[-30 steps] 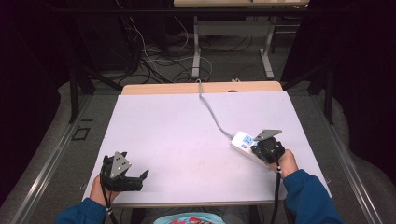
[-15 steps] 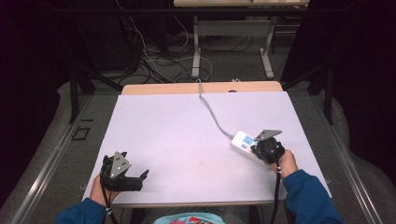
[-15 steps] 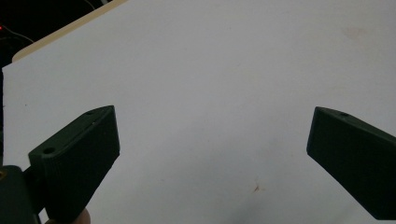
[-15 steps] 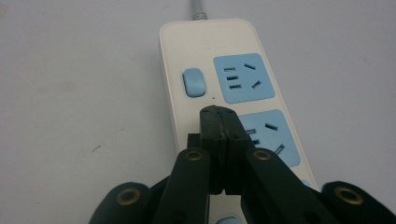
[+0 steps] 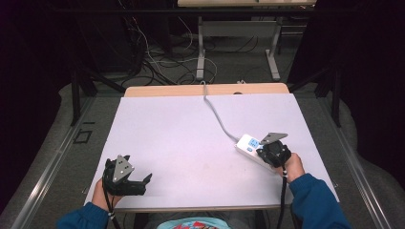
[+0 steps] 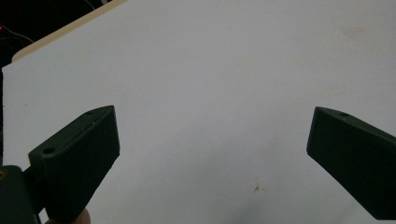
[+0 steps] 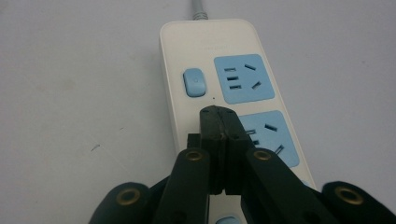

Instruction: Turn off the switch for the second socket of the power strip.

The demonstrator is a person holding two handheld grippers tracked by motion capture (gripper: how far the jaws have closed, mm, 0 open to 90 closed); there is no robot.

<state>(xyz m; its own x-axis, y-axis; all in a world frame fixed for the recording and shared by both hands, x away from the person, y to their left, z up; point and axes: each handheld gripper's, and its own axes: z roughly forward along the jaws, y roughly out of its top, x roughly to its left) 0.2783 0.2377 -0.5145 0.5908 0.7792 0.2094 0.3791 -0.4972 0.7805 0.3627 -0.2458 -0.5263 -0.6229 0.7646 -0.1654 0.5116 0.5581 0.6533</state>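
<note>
Both R fingers (image 7: 219, 122) pinched over pwr strip (image 7: 210, 56).

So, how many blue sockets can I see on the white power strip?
2 in the right claw view: one socket near the cable end, beside a blue switch; a second socket just behind it, partly covered by the shut right claw. More may be hidden beneath.

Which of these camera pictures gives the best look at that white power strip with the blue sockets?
The right gripper view: the power strip lies close up, its blue sockets and a blue switch plain, under the shut jaws of the right gripper. The high view shows it small, beside the hand, with its grey cord crossing the table. The left gripper view looks across bare table.
</note>
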